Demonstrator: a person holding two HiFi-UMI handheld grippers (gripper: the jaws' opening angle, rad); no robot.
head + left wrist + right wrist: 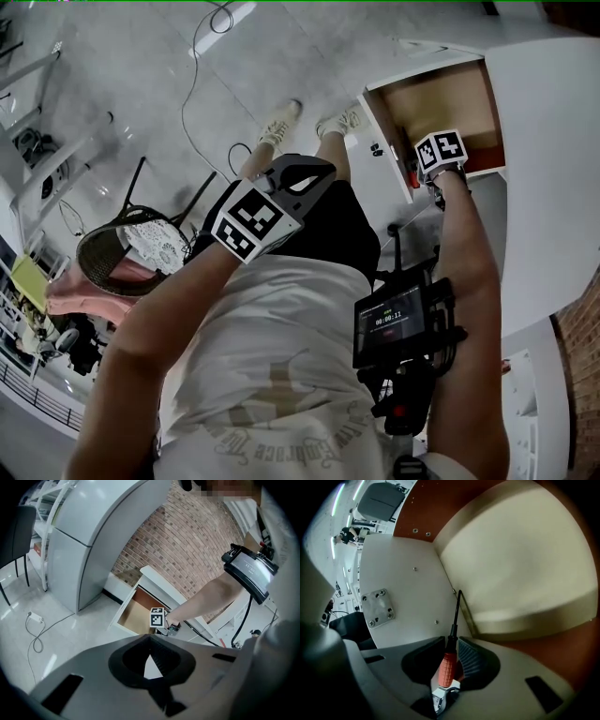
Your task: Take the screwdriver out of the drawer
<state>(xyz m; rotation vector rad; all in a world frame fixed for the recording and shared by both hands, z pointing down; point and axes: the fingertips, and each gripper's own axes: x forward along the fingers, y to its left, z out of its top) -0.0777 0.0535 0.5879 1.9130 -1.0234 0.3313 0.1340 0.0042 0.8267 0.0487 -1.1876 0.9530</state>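
An orange-handled screwdriver with a black shaft lies between the jaws of my right gripper, which looks shut on the handle. Its tip points into the corner where the drawer's tan floor meets the white front panel. From the head view, the right gripper reaches down into the open drawer of a white cabinet. My left gripper hangs in front of the person's body, away from the drawer, shut and holding nothing.
The white cabinet top runs along the right. A chair stands to the left on the grey floor, with a cable beyond it. A screen device is strapped near the person's right arm.
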